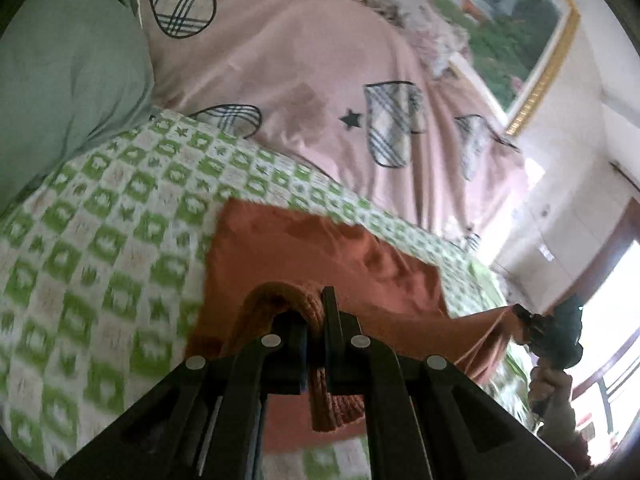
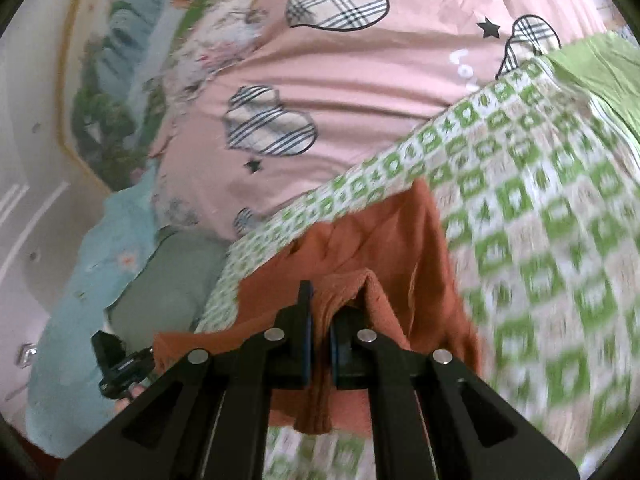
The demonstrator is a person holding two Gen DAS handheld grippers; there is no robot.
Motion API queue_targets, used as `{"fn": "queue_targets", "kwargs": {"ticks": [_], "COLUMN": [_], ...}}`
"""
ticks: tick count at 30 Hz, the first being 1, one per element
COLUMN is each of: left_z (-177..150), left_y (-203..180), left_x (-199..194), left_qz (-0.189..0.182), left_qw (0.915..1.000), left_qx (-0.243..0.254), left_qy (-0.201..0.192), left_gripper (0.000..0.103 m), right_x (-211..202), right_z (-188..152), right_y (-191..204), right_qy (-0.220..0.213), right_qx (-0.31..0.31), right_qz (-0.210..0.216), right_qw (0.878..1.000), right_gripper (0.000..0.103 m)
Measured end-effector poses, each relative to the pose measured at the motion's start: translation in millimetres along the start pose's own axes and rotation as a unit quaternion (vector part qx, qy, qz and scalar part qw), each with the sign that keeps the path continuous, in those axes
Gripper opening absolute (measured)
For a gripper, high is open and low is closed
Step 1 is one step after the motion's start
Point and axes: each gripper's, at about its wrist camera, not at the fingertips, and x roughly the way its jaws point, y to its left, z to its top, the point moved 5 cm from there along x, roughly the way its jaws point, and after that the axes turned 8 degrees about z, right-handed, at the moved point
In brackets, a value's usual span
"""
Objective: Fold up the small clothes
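A rust-orange garment (image 1: 320,256) lies on a green-and-white checked blanket (image 1: 100,240), its near edge lifted. My left gripper (image 1: 316,320) is shut on the garment's ribbed hem, which loops over the fingers and hangs below. My right gripper (image 2: 320,312) is shut on another part of the same garment (image 2: 384,236), with cloth bunched between its fingers. In the left wrist view the right gripper (image 1: 528,320) shows at the right, pulling a corner taut. In the right wrist view the left gripper (image 2: 120,364) shows at the lower left.
A pink duvet with plaid hearts (image 1: 304,64) lies beyond the blanket. A grey-green pillow (image 1: 60,88) sits at the left, a light blue one (image 2: 80,300) by it. A gold-framed picture (image 1: 532,40) hangs on the wall. A window (image 1: 612,320) is at the right.
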Motion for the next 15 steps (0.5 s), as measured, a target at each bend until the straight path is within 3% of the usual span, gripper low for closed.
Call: {"fn": "queue_targets", "kwargs": {"ticks": [7, 15], "left_z": [27, 27], "left_y": [23, 46], "left_x": [80, 162], "left_qz": [0.037, 0.085], "left_qw": [0.9988, 0.9923], "left_qx": [-0.009, -0.005], "left_qy": [0.031, 0.09], "left_gripper": [0.004, 0.005], "right_x": [73, 121], "right_z": [31, 19], "right_y": [-52, -99], "right_qy": [0.034, 0.075], "right_qx": [0.013, 0.023], "right_qz": [-0.068, -0.137], "right_qw": [0.997, 0.988], "right_gripper": [0.007, 0.008]}}
